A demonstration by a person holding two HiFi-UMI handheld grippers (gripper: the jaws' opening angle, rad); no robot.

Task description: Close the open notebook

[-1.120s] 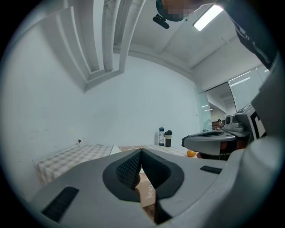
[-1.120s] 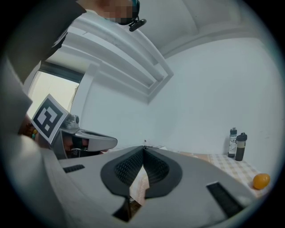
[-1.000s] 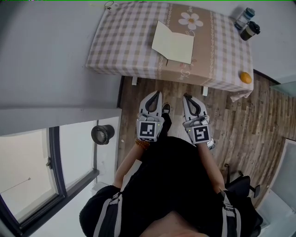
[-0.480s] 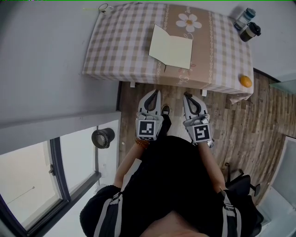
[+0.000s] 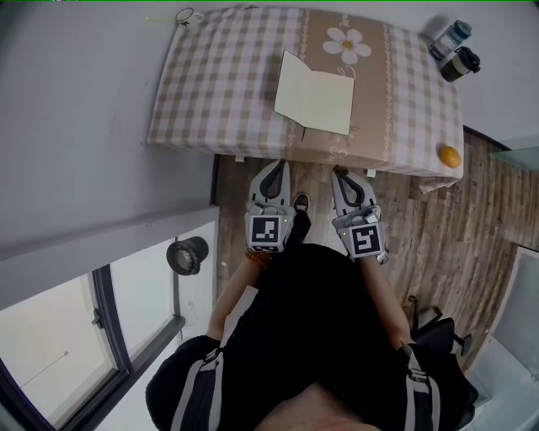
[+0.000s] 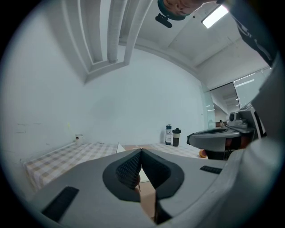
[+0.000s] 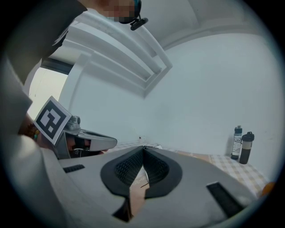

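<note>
Your left gripper [image 5: 280,168] has its fingers pressed together with nothing between them, and your right gripper [image 5: 338,175] is the same: pads meeting, nothing held. Both point level at the table [image 5: 210,101], side by side above the wooden floor [image 5: 438,227], their tips at its near edge and clear of everything on it. The notebook [image 5: 313,95] lies open on the brown centre band of the checked cloth, cream pages up, close to the near edge and just beneath the printed daisy [image 5: 347,46]. At the far right corner stand two drink containers, touching or nearly so: a clear bottle [image 5: 455,34] with a blue cap and a dark tumbler [image 5: 460,64] with its lid on; you cannot tell what either holds. A small glass [image 5: 187,15] sits at the far left corner, too small to show its contents. An orange [image 5: 450,156] rests loose at the near right corner, well apart from the notebook.
</note>
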